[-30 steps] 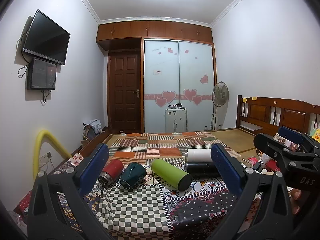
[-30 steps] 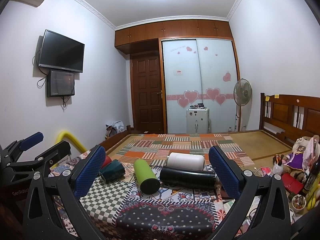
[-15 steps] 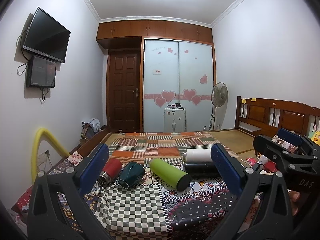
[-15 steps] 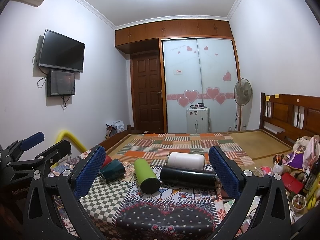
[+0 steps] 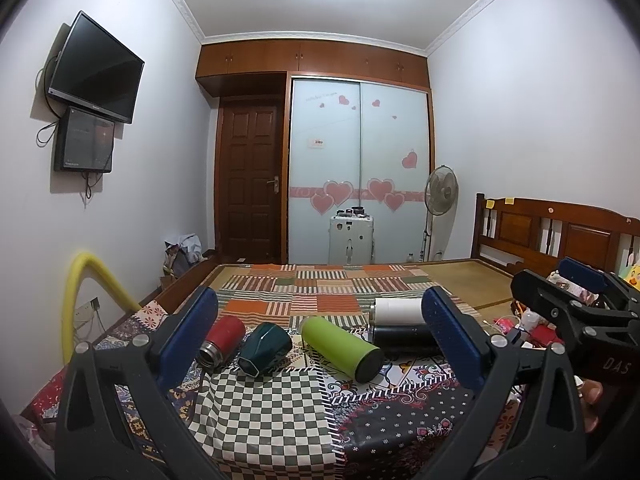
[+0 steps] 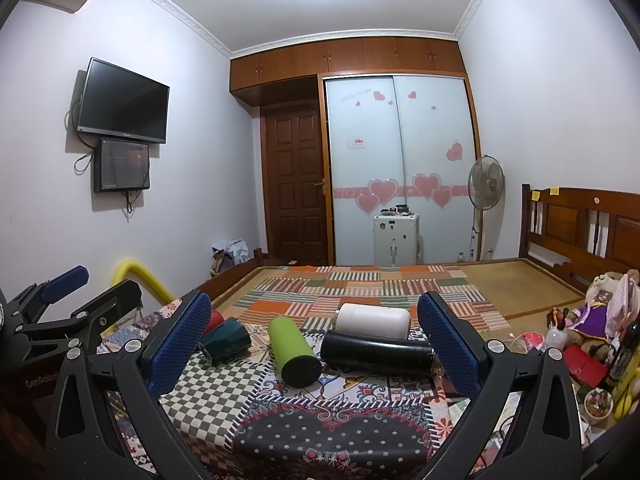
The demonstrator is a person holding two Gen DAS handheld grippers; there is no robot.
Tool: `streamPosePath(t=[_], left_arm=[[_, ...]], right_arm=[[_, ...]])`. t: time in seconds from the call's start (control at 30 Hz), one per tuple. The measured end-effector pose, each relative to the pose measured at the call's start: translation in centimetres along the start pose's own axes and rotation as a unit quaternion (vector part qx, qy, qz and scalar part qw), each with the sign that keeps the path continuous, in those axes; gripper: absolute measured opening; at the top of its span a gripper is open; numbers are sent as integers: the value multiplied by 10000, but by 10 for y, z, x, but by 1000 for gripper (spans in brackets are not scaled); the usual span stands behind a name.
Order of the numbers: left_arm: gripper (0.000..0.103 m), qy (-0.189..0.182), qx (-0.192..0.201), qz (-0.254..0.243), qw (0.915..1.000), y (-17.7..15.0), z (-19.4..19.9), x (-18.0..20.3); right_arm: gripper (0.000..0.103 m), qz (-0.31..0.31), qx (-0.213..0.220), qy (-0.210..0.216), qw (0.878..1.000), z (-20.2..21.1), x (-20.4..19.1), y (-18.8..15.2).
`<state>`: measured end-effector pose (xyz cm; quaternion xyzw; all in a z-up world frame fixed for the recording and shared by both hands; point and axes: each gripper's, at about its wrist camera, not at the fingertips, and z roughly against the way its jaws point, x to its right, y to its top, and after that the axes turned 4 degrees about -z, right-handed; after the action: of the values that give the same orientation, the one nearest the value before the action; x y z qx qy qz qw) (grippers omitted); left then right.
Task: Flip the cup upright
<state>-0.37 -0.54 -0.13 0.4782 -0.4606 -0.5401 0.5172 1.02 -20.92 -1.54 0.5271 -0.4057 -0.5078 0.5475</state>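
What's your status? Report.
Left gripper open, empty. Right gripper open, empty. Five cups on their sides, green cup nearest. Nothing blocking.

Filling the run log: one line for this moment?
phase: pre-grasp | left gripper: open | right gripper: open | cups: red, teal, green, white, black, all lying | upright: none

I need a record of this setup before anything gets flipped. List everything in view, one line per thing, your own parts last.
red bottle: 1, red with steel neck, lying at far left of the row
green cup: 1, dark green, on its side beside the red bottle
lime bottle: 1, lime green, lying mid-row
black bottle: 1, black, lying at right
white bottle: 1, white, lying behind the black bottle
patterned cloth: 1, checked and floral, under the row
fan: 1, standing by the wardrobe
left gripper: open, empty
right gripper: open, empty
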Motion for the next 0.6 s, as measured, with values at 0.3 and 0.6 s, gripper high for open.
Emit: streamPosePath(t=[0.3,0.6], left_arm=[[103,-6,16,-1,10000,1,1,1],[103,-5,27,5,10000,0,1,1]], right_arm=[[103,10,5,0,10000,0,0,0],[103,5,-5,10,10000,0,0,-4]])
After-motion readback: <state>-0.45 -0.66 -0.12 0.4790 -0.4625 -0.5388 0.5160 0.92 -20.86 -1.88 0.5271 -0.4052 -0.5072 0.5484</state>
